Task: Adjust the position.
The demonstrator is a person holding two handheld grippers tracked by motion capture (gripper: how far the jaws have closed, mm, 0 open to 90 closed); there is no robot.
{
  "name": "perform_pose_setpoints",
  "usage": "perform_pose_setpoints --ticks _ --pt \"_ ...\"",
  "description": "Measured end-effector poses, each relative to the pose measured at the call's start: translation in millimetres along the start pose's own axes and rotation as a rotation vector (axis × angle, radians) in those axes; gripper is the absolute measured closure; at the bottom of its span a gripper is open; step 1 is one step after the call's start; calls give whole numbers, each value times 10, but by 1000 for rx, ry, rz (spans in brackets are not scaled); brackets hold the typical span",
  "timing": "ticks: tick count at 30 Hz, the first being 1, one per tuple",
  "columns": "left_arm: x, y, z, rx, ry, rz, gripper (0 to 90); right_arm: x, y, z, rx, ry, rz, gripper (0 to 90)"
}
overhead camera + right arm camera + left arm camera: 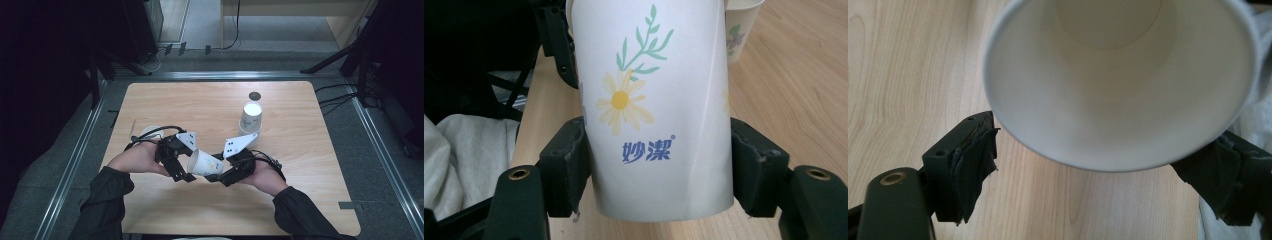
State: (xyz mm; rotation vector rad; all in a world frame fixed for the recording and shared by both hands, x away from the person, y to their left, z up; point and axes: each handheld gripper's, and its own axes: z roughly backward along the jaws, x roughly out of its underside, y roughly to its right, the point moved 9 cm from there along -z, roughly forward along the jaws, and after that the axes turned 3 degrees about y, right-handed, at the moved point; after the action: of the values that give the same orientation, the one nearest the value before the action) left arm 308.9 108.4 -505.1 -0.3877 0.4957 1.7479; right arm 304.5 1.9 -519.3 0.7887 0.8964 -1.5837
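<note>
The right tool [223, 172] sits just below the middle of the high view, and its two black jaws are clamped on a white paper cup [205, 163], one jaw pressed to each side of the cup's lower wall near the base. In the right gripper view the right tool [656, 170] grips that paper cup [651, 107] at the centre of the frame, the printed daisy, green sprig and blue lettering facing the camera.

The left tool [176, 162] is just to the left of it in the high view, at the cup's open mouth. In the left gripper view the left tool [1108, 172] has its jaws spread wide, one at the lower left and one at the lower right of the frame, with the rim of the paper cup [1118, 90] between them; the left jaw stands just clear of the rim, while the right one is at the rim, and whether it touches cannot be told. The cup's white inside fills the upper part of that view.

The cup lies tilted on its side above the wooden tabletop [210, 105], mouth toward the left of the high view, held between the two hands.

Farther up and to the right in the high view, a second paper cup [250, 118] stands upright on the tabletop, well apart from the tools. A small dark disc [255, 95] lies just beyond it.
</note>
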Motion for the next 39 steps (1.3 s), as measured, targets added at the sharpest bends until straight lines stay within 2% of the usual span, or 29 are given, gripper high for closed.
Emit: perform_pose_setpoints --ticks 3,10,14,18,22,27,33,39 --pt "17 -8 11 5 34 4 132 -23 8 37 6 14 -2 332" --pt "76 -58 -1 -2 112 69 137 -38 42 121 5 43 -25 332" --pt "128 -84 -28 -17 127 96 141 -27 80 163 15 52 -31 332" --pt "131 -93 -28 -16 166 112 141 -20 89 186 21 53 -36 331" --pt "75 -91 7 -10 225 141 141 -21 95 210 23 63 -39 331" --pt "-2 -78 23 -6 254 145 147 -17 116 240 24 76 -52 331" --pt "-111 -77 72 14 323 184 147 -27 128 285 23 99 -67 330" --pt "-192 -73 103 23 372 192 147 -52 132 320 16 124 -77 331"
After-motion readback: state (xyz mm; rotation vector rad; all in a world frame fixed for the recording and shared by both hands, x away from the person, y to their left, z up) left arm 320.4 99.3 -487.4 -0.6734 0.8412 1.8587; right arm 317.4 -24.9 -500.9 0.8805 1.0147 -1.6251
